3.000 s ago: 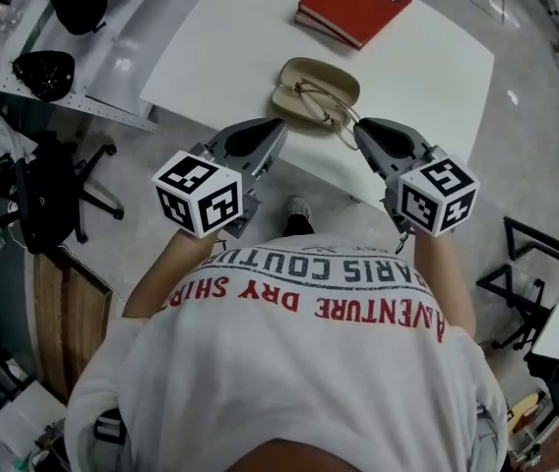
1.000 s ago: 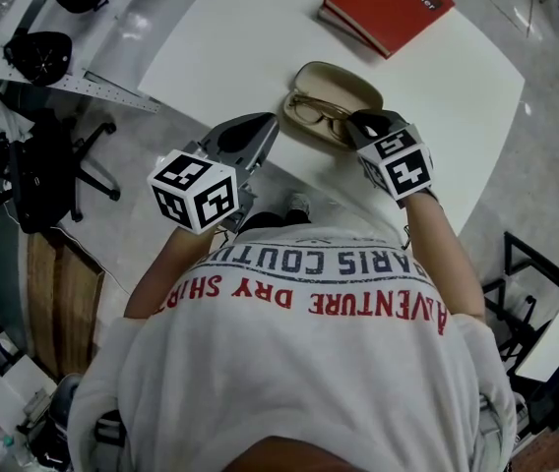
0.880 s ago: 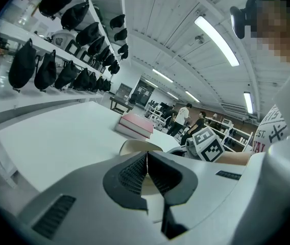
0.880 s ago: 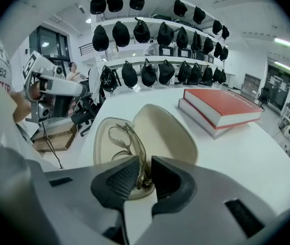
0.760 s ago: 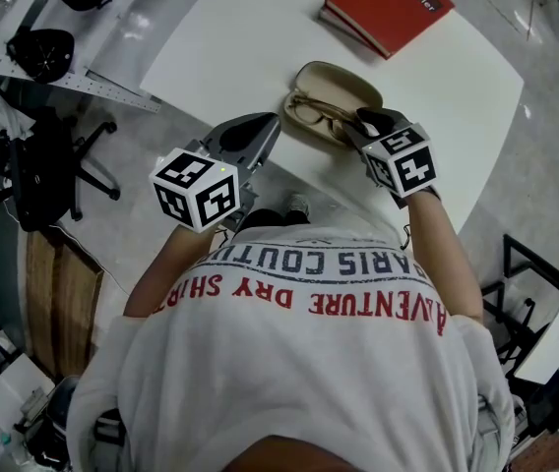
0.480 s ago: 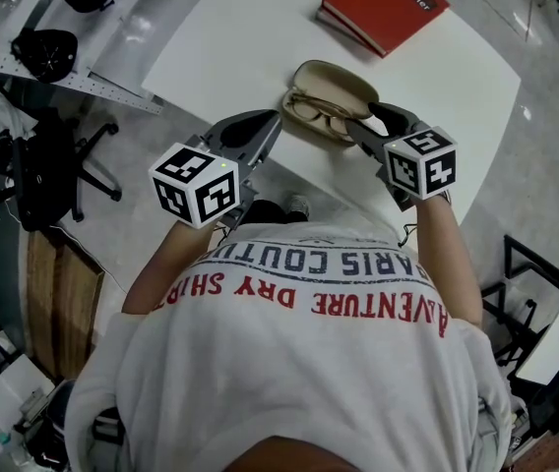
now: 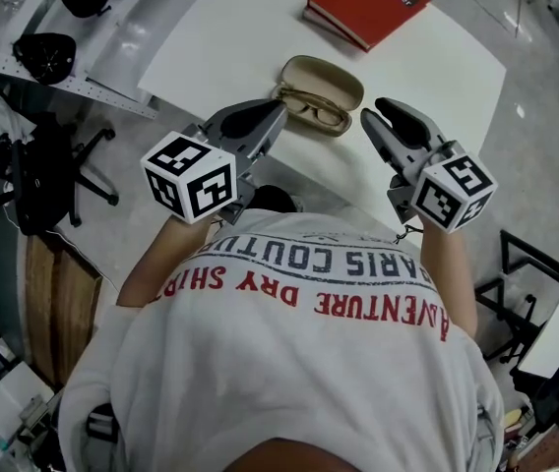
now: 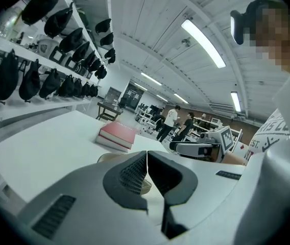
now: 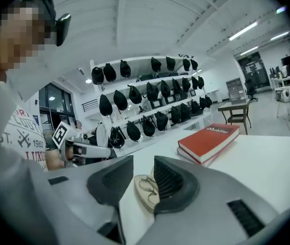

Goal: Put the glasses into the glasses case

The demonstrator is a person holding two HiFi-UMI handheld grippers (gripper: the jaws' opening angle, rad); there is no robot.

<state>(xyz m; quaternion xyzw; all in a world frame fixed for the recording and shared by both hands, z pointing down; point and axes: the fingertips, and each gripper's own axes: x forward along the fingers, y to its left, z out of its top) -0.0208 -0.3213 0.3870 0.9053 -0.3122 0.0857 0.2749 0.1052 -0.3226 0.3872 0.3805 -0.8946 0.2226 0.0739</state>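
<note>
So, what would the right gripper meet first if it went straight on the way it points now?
Probably the open beige glasses case with the thin wire-framed glasses lying inside, which show between its jaws. Depth is unclear.

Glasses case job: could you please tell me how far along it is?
Done: the glasses lie inside the open glasses case. In hand: nothing. The right gripper hangs clear, its jaws apart and just been closing with nothing between them; the left gripper is shut and empty. Left: perhaps closing the case.
</note>
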